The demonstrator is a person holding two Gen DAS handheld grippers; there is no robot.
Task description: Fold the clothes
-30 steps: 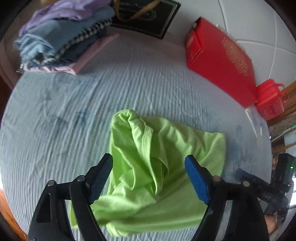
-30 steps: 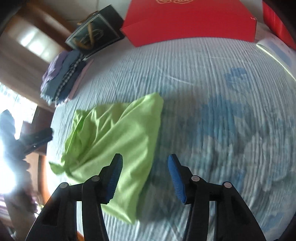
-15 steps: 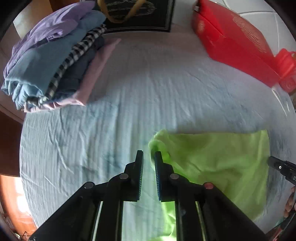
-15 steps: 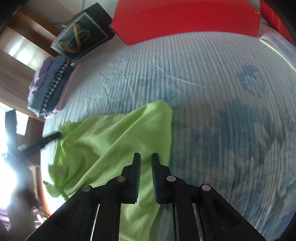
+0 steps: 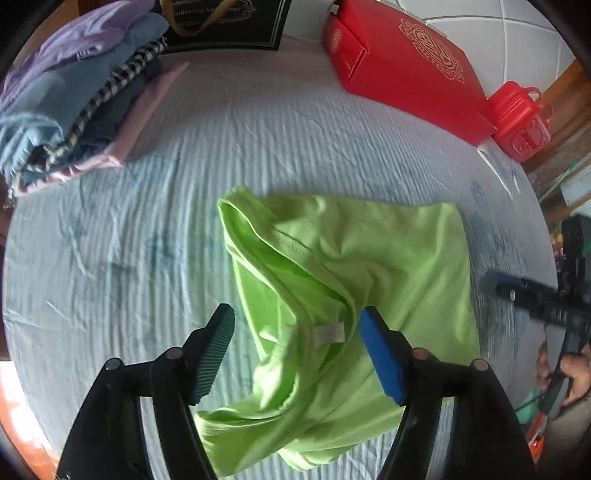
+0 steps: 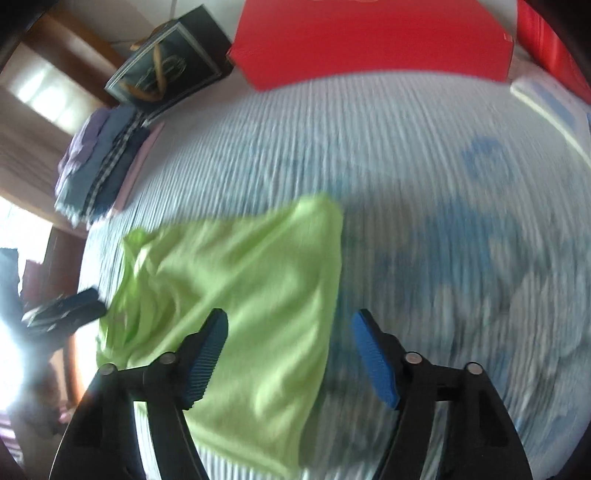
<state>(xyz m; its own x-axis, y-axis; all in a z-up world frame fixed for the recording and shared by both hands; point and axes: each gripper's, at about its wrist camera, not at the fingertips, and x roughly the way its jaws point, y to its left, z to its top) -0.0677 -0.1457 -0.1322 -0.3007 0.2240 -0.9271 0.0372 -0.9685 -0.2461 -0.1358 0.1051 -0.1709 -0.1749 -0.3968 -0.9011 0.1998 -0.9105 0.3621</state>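
A lime-green T-shirt (image 5: 373,258) lies partly folded and rumpled on the pale blue bedsheet (image 5: 155,266), its collar and white label turned toward me. My left gripper (image 5: 297,350) hangs open just above the collar end, nothing between its fingers. In the right wrist view the same shirt (image 6: 251,280) spreads to the left, and my right gripper (image 6: 290,356) is open over its right-hand edge, holding nothing. The right gripper also shows at the far right of the left wrist view, held by a hand (image 5: 569,376).
A stack of folded clothes (image 5: 74,92) sits at the back left of the bed. A black framed box (image 5: 225,22) leans behind it. A red box (image 5: 410,70) and a red plastic container (image 5: 521,122) stand at the back right.
Both grippers were shut half a second ago and are open now. The shirt has dropped onto the sheet in a looser, wider heap, and both grippers have pulled back from it.
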